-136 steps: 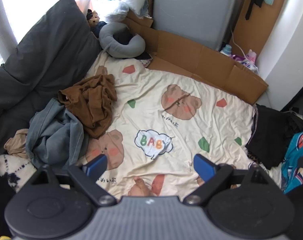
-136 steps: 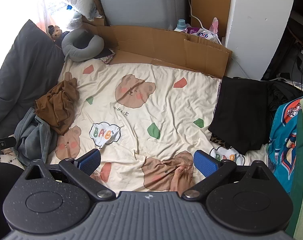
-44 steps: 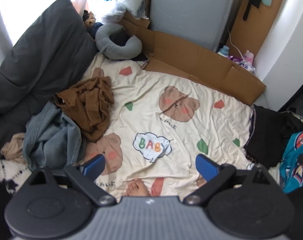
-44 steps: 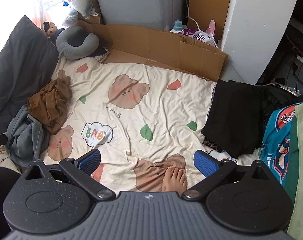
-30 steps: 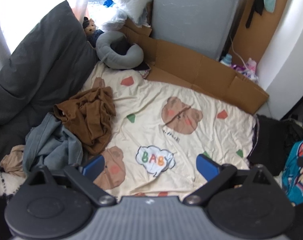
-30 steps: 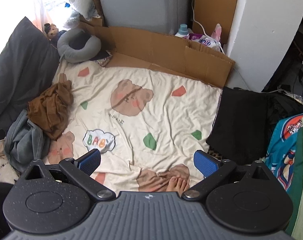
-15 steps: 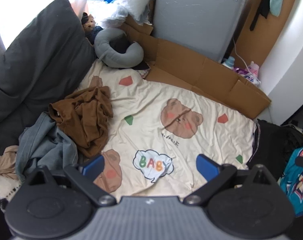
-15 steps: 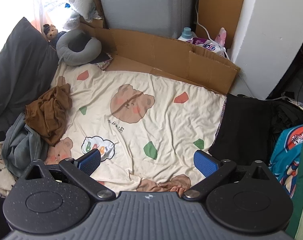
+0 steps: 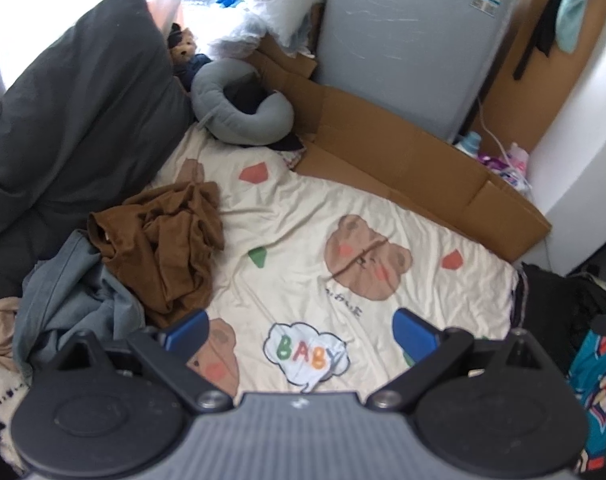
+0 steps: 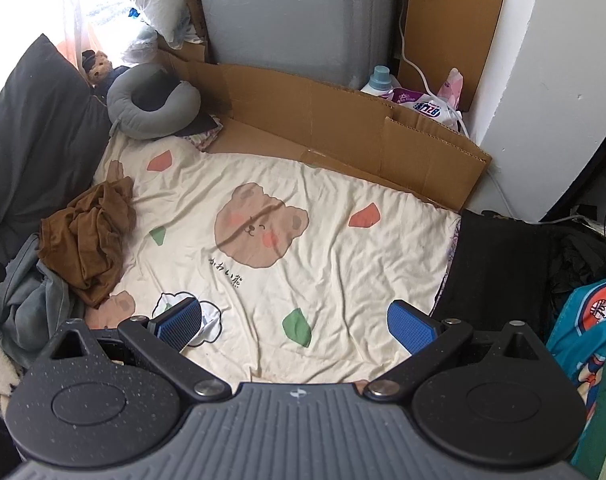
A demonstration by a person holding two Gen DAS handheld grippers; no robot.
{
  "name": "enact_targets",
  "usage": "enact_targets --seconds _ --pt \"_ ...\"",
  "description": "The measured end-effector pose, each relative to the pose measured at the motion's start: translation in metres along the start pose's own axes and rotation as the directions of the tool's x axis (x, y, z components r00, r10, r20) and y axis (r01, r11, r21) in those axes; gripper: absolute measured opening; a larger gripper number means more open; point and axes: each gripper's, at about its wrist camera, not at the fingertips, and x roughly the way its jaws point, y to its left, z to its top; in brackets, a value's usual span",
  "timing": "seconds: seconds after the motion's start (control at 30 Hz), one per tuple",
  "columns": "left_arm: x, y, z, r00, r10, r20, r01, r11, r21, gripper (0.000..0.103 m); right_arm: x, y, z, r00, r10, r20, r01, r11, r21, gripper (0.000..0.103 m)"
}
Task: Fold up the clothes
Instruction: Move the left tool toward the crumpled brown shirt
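Both hand-held grippers hang above a bed, the left hand-held gripper [image 9: 301,330] and right hand-held gripper [image 10: 295,322] each with blue pads spread wide, holding nothing. Below lies a bear-print sheet [image 10: 303,264]. At its left edge sit a crumpled grey garment [image 9: 71,300] and brown garment [image 9: 163,244]. Beyond, cardboard [image 10: 343,120] lines the wall.

Both views have tilted up and forward; the person's bare foot has dropped out of sight
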Motion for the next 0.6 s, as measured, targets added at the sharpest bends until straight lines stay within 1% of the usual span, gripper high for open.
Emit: enact_targets --seconds 0.1,0.27,0.33,0.43,0.6 --pt "0.009 0.009 0.004 1.000 0.004 0.005 -0.004 1.000 -0.019 0.099 0.009 -0.002 0.003 1.000 0.002 0.005 -0.002 1.000 -0.005 0.102" --pt "0.021 0.019 0.007 0.999 0.032 0.013 -0.032 0.999 -0.026 0.099 0.019 -0.004 0.010 0.999 0.014 0.033 -0.013 1.000 -0.014 0.102" --pt "0.027 0.023 0.008 0.999 0.039 0.009 -0.038 0.999 -0.037 0.099 0.025 -0.004 0.013 0.999 0.022 0.033 -0.021 0.999 -0.024 0.102" --pt "0.035 0.029 0.008 0.999 0.045 0.016 -0.044 0.998 -0.045 0.099 0.035 -0.005 0.015 0.999 0.014 0.034 -0.012 0.999 -0.036 0.102" --pt "0.053 0.037 0.007 0.998 0.060 0.015 -0.060 0.997 -0.043 0.099 0.049 -0.008 0.020 0.999 0.029 0.038 -0.027 0.999 -0.039 0.102"
